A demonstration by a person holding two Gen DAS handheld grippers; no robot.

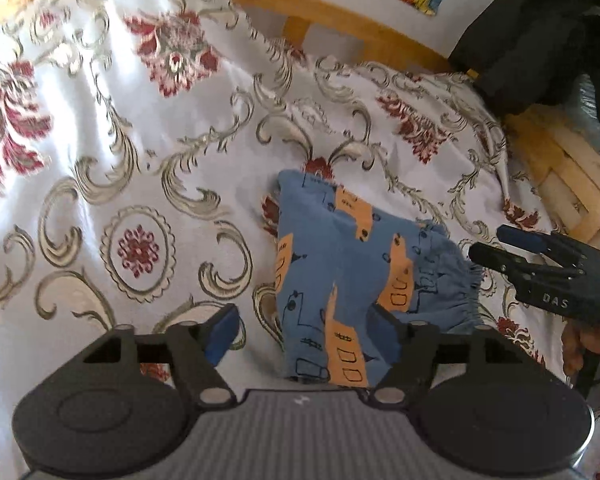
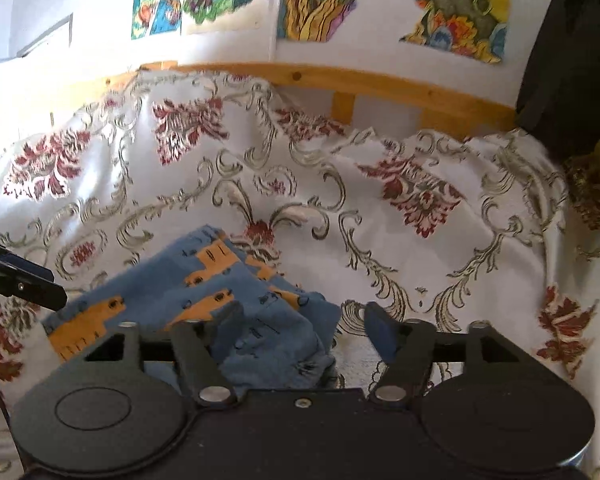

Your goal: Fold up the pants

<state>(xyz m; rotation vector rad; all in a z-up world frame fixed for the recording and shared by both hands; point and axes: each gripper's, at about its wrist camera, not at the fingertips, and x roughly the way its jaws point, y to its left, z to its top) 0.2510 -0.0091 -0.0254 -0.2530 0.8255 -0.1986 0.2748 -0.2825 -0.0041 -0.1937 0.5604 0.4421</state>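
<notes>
The small folded cotton pants (image 1: 340,272) are dusty blue, printed with orange blocks and thin black line drawings; the draped white satin bedspread (image 1: 140,152) carries dark red floral medallions and grey-gold scrolls; the pale pine bed rail (image 2: 340,84) is honey yellow; the paper wall posters (image 2: 380,0) at the top of the frame are bright orange, green and blue; the black plastic right gripper (image 2: 302,326) shows dark blue pads (image 2: 382,334).

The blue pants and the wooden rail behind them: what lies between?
Only the flowered bedspread, bare between pants and wooden rail, in the right wrist view.
</notes>
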